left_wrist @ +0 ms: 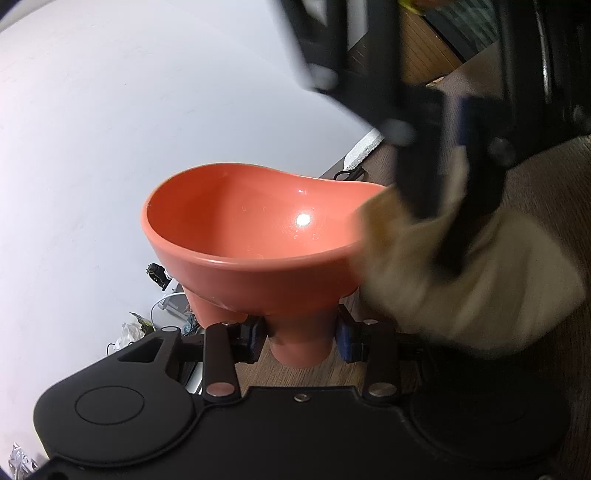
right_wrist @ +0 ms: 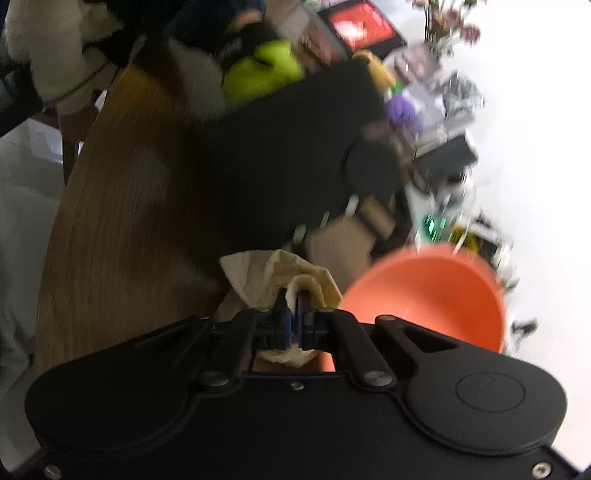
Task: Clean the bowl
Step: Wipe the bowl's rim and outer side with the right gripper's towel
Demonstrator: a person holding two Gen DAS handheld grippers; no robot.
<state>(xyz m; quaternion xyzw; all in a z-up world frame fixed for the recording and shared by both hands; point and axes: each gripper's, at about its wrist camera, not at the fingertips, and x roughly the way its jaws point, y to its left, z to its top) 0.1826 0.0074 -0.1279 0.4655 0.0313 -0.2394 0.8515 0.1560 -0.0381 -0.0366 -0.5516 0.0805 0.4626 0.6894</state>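
Note:
My left gripper [left_wrist: 300, 334] is shut on the foot of an orange bowl [left_wrist: 255, 236] and holds it up, tilted, its inside facing the camera. My right gripper [right_wrist: 294, 312] is shut on a crumpled beige cloth [right_wrist: 273, 275]. In the left wrist view the right gripper [left_wrist: 439, 206] comes in from the upper right, blurred, with the cloth [left_wrist: 469, 280] at the bowl's right rim. In the right wrist view the bowl [right_wrist: 436, 295] is just right of the cloth, and the left gripper's black body [right_wrist: 295, 147] is behind it.
A wooden table [right_wrist: 122, 229] lies below. A white wall [left_wrist: 129, 129] fills the left wrist view's left side. Clutter lines the table's far edge by the wall: a red-screened box [right_wrist: 360, 27], flowers [right_wrist: 448, 22], a green object [right_wrist: 258, 70], small packets and cables [left_wrist: 162, 291].

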